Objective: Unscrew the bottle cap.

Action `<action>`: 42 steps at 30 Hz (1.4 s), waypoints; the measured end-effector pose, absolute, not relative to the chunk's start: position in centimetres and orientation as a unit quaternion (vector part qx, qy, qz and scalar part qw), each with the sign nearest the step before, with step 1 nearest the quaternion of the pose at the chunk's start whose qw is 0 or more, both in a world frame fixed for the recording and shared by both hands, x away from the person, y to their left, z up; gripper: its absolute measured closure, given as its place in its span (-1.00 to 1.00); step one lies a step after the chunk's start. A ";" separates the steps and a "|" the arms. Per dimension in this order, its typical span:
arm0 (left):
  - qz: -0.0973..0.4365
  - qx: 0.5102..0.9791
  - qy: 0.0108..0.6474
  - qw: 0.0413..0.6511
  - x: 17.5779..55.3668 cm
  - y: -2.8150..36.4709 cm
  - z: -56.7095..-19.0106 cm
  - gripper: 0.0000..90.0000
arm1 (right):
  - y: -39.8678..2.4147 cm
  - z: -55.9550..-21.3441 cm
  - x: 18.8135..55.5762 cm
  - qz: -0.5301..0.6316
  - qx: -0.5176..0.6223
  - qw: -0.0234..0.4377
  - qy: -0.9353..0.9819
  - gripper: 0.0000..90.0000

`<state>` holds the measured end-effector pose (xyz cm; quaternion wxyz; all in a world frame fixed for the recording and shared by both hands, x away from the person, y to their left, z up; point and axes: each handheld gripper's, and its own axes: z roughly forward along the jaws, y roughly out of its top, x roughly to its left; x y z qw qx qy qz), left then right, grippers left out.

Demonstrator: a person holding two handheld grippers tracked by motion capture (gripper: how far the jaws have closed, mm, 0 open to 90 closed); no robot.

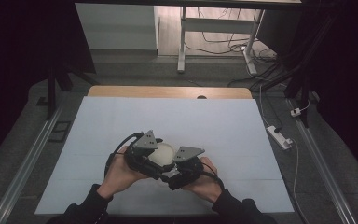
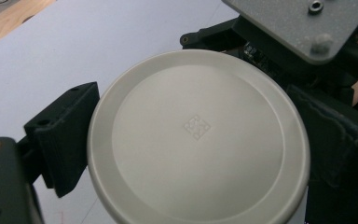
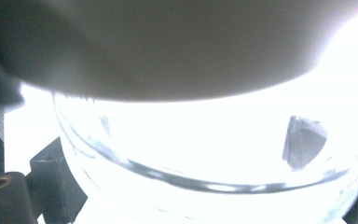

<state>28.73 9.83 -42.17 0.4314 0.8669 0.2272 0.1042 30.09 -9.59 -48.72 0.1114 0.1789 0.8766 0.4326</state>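
Holding both tools close together, you have them meeting over the near middle of the bench [image 1: 242, 140], which is covered with a pale sheet. Between them sits a round container with a cream lid [image 1: 162, 153], and everything else is placed here relative to that lid.

Your left tool [image 1: 145, 156] comes in at the lid's left side, with your left hand [image 1: 121, 171] behind it. In the left gripper view its black jaws stand on either side of the lid [image 2: 198, 135], one touching the rim at the left and the other against it at the right, so this tool pinches the lid. The lid's flat top carries a small embossed square mark at its centre.

Your right tool [image 1: 182, 173] sits just right of and nearer you than the lid, with your right hand [image 1: 206, 181] behind it. Its grey plate [image 1: 188, 152] lies just beside the lid's right edge. In the right gripper view the lid's underside [image 3: 168, 42] hangs across the top, and below it curves a clear jar [image 3: 200, 177], strongly overexposed. One jaw shows at the jar's lower left; whether this tool is pressed on the jar, I cannot tell.

Beyond the lid, past the bench's far wooden edge, a power strip [image 1: 279, 137] lies on the floor.
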 end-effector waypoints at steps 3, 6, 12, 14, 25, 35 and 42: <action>0.104 0.865 0.230 0.434 28.6 10.2 -42.0 -0.82 | -9.7 -48.7 30.2 0.434 0.182 0.112 0.875 -0.86; 0.105 0.864 0.230 0.436 28.4 10.6 -41.9 -0.82 | -9.9 -48.7 30.4 0.434 0.186 0.114 0.874 -0.86; 0.106 0.862 0.228 0.441 27.8 11.1 -41.7 -0.82 | -10.4 -48.6 30.8 0.434 0.191 0.121 0.872 -0.86; 0.104 0.861 0.228 0.442 27.6 11.2 -41.8 -0.82 | -10.6 -48.5 31.0 0.434 0.193 0.123 0.871 -0.86; 0.096 0.860 0.226 0.447 26.7 12.0 -42.6 -0.82 | -11.5 -48.3 31.9 0.437 0.205 0.134 0.865 -0.86; 0.093 0.861 0.218 0.449 25.6 12.2 -43.3 -0.82 | -11.8 -47.8 32.9 0.445 0.213 0.140 0.858 -0.86; 0.094 0.866 0.207 0.445 25.1 11.8 -44.0 -0.82 | -11.8 -47.6 33.9 0.446 0.219 0.139 0.857 -0.86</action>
